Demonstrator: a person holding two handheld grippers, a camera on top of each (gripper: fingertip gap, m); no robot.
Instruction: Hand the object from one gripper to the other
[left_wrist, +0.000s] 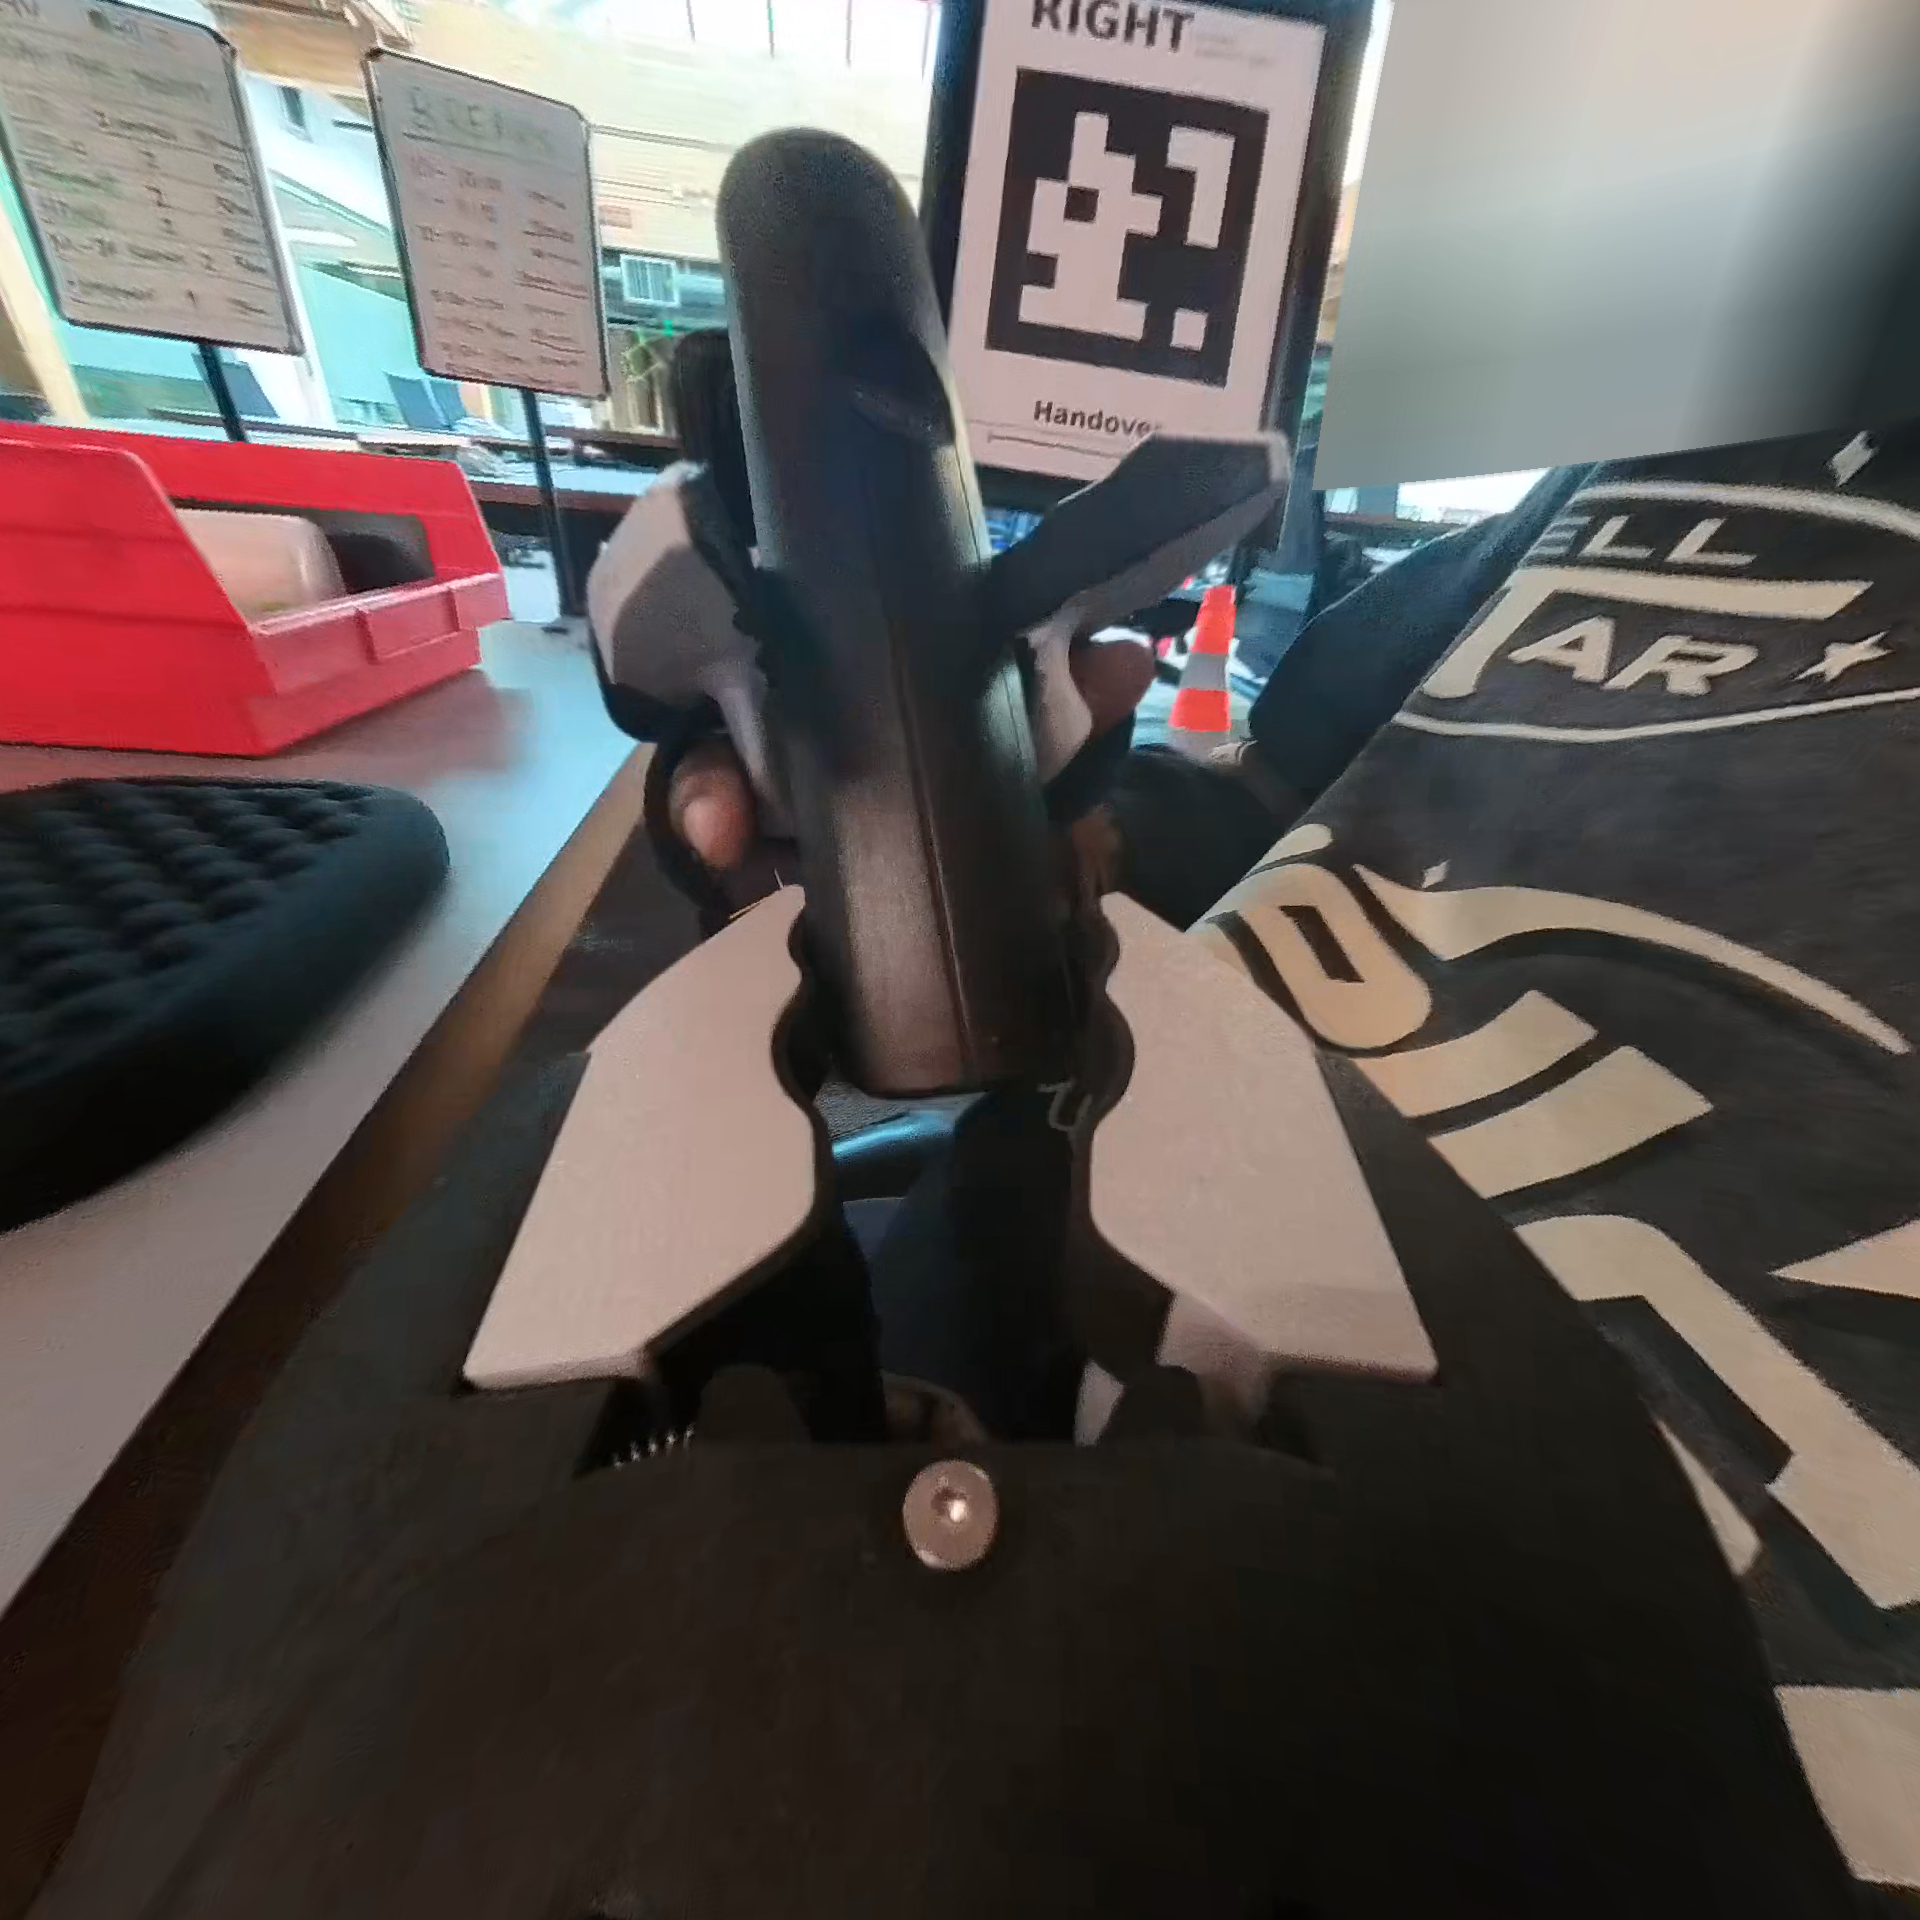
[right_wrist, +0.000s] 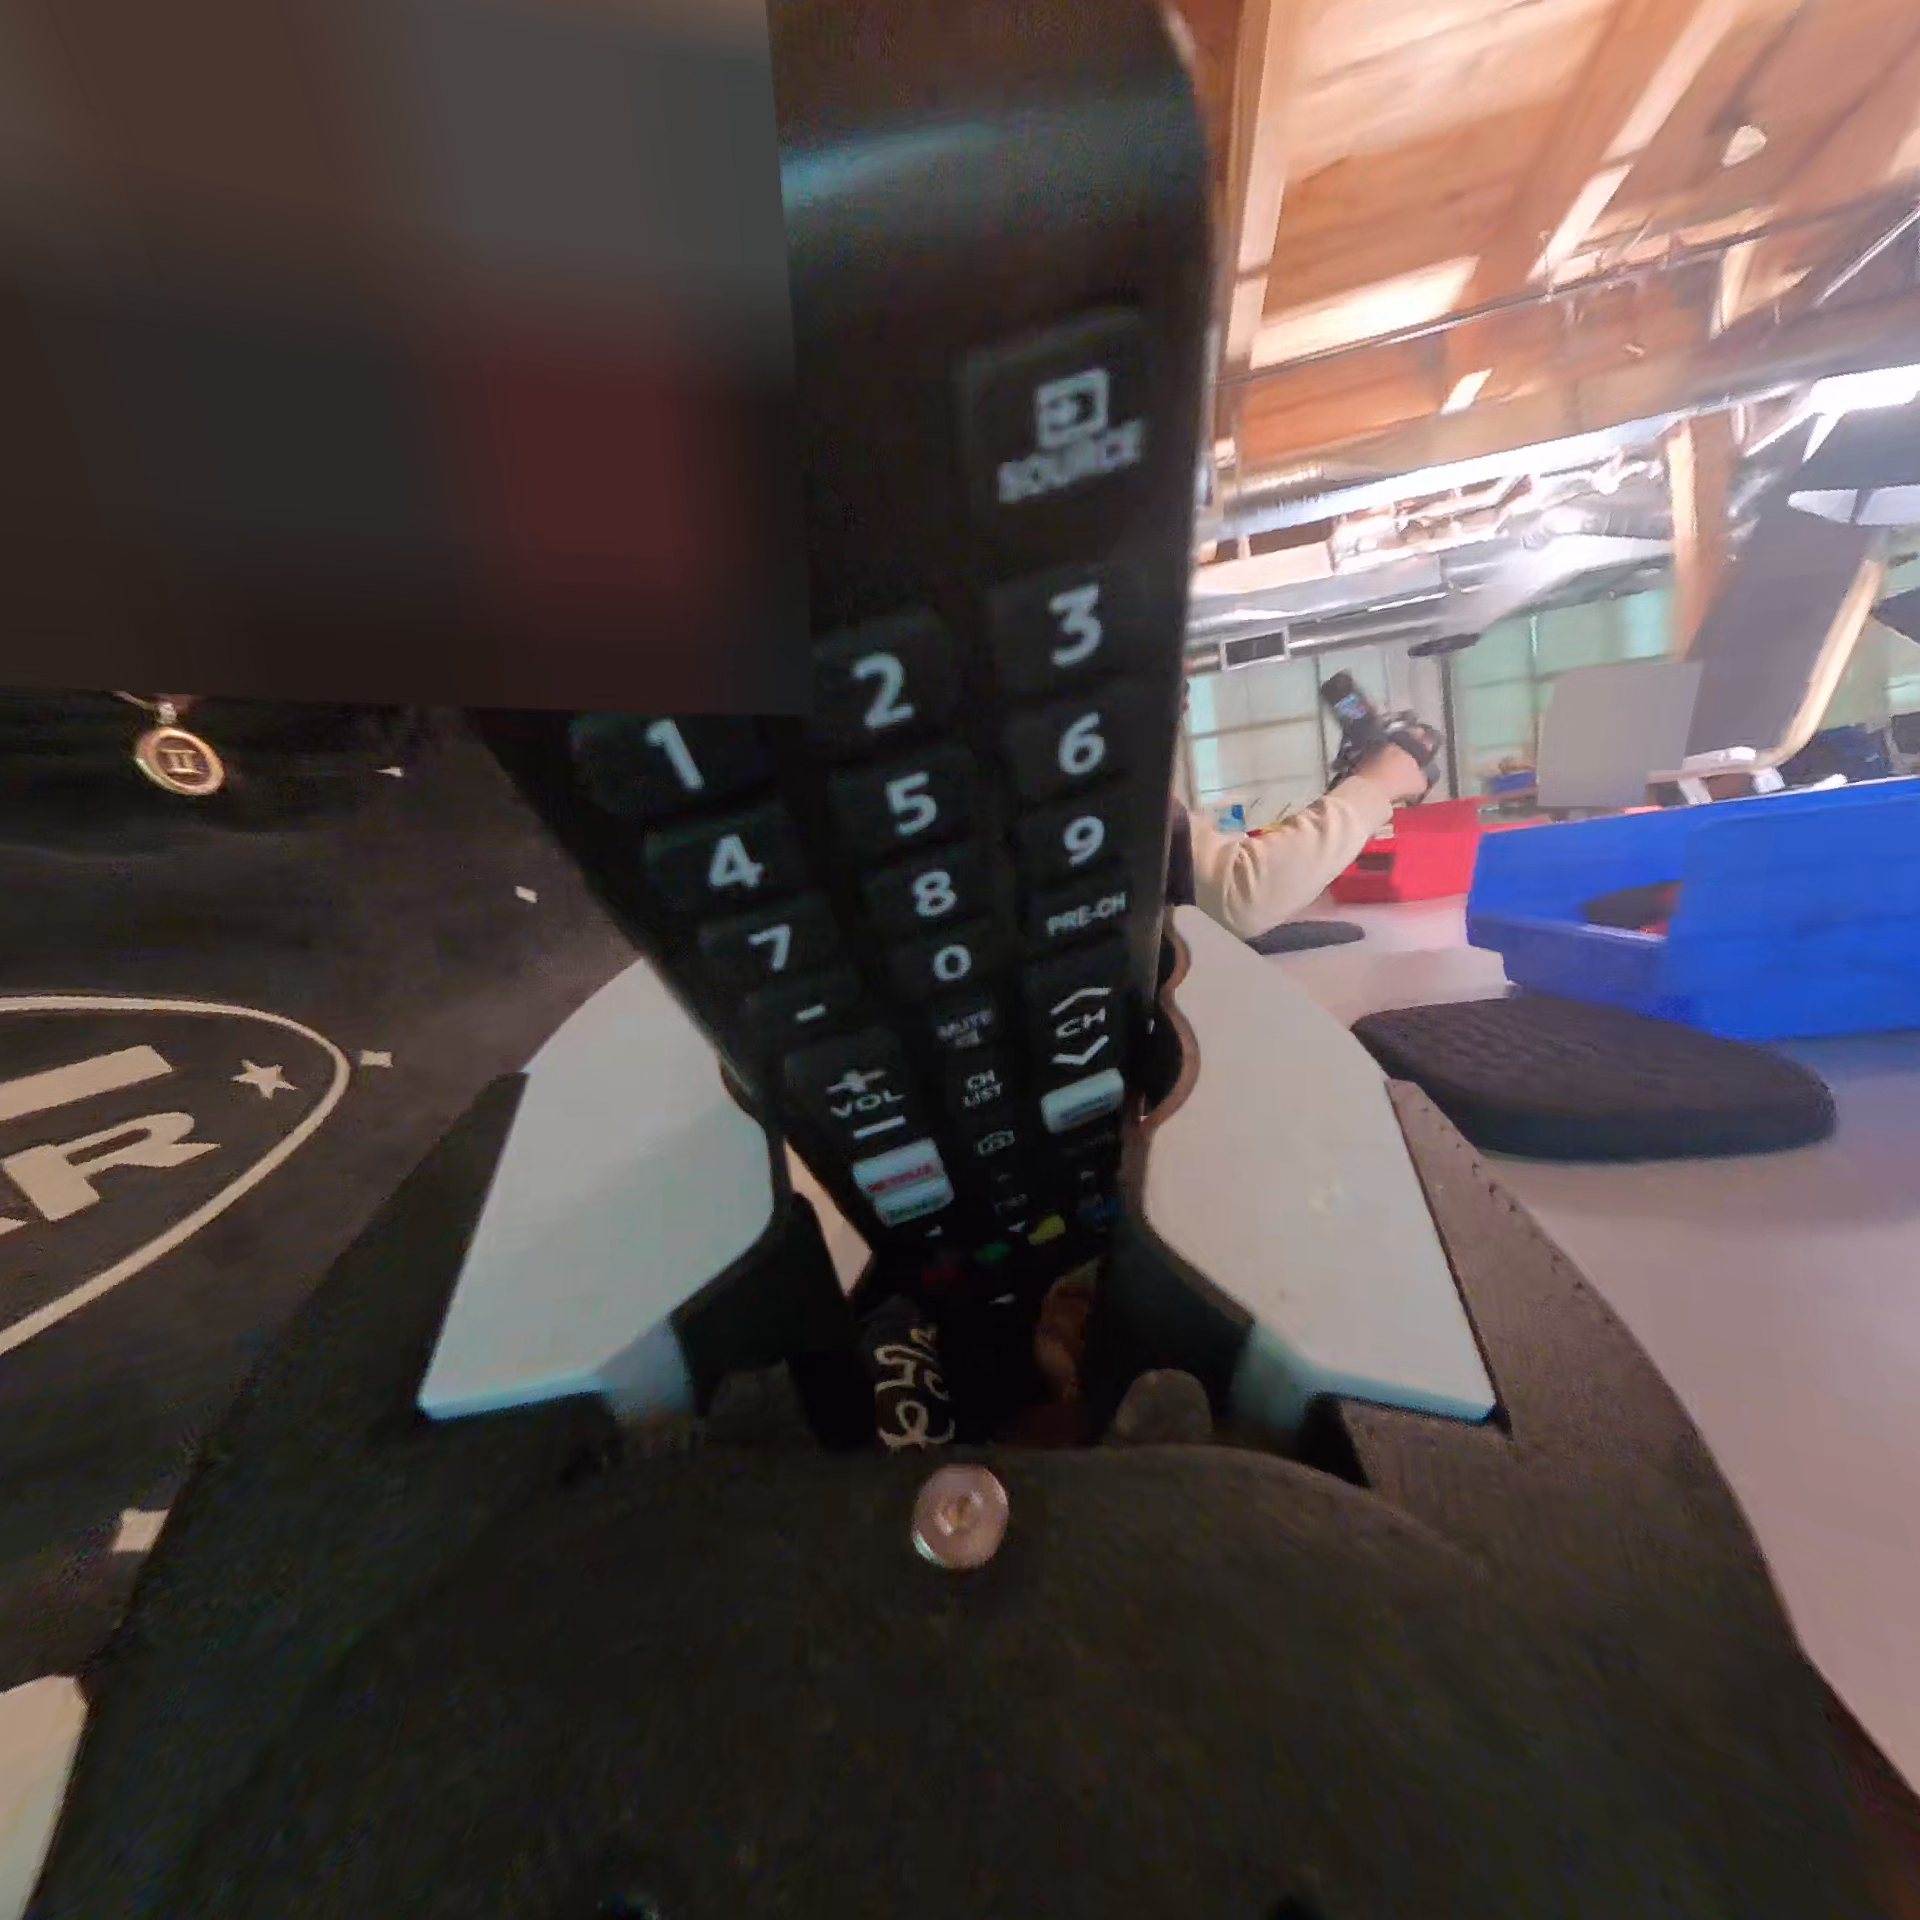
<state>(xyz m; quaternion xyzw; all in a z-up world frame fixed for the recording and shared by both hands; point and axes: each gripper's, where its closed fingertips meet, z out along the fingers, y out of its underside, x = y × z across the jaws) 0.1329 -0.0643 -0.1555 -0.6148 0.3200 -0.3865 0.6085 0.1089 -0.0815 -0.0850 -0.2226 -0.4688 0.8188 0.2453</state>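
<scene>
Left wrist view. Item: long black plastic TV remote control (left_wrist: 883, 644), back side toward you, standing upright above the table edge. Your left gripper (left_wrist: 951, 997) has its pale fingers (left_wrist: 665, 1153) pressed on the remote's lower end, one each side. The right gripper (left_wrist: 883, 613) faces you farther off and flanks the remote's middle; you cannot tell here whether it pinches. Background: a red plastic bin (left_wrist: 239, 603), a black padded mat (left_wrist: 187, 956), a marker card, two noteboards and a printed dark shirt; their writing is left unread.

Right wrist view. Same remote (right_wrist: 987, 779), button face toward you. Your right gripper (right_wrist: 956, 1122) clamps its narrow edges at the lower button rows. Background: a blue plastic bin (right_wrist: 1704, 914). Button legends and logos are present, not transcribed.

Handling, as judged: light, rigid, smooth-sided and likely slippery. Grip across the hard edges, off the rubber keys, and release one side only once the other holds firm.
</scene>
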